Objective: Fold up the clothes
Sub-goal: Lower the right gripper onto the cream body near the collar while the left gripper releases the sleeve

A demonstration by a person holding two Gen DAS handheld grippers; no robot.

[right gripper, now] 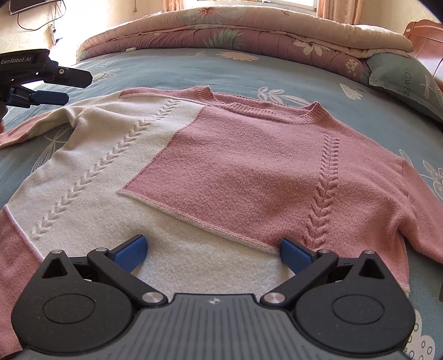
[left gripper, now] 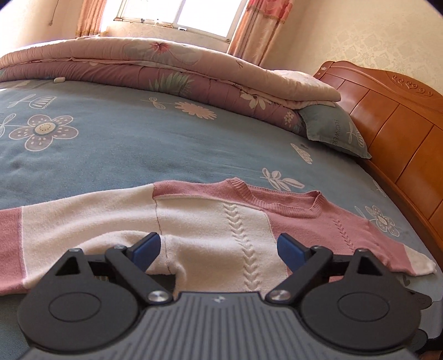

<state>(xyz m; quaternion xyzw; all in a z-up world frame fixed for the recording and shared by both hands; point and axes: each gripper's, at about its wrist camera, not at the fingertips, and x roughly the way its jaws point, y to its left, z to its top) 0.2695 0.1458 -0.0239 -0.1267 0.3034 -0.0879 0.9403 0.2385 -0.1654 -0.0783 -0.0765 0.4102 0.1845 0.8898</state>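
From my left wrist, my left gripper [left gripper: 218, 250] sits low over the sweater [left gripper: 210, 221], its blue pads [left gripper: 148, 249] spread wide with nothing pinched between them. The sweater lies flat on the blue flowered sheet [left gripper: 124, 144]; the white part, with its raised cable stitch, shows between the pads, and a small fold of white knit bunches just ahead of the gripper body. One sleeve runs out to the left, white and then pink. The pink collar [left gripper: 288, 203] is beyond, to the right. Farther off lie a folded quilt [left gripper: 166, 69], a pillow [left gripper: 332, 130] and the wooden headboard [left gripper: 401, 116], with a window [left gripper: 180, 13] behind.

From my right wrist, my right gripper [right gripper: 213, 253] hovers over the sweater's [right gripper: 249, 166] lower front, pads spread apart and gripping nothing. The sweater is laid out front up, white on the left and pink on the right, collar [right gripper: 263, 106] toward the quilt [right gripper: 235, 30]. My left gripper [right gripper: 61, 85] shows at the upper left edge, above the left sleeve; its fingers are apart and hold no cloth. The pillow [right gripper: 401, 77] lies at the far right.
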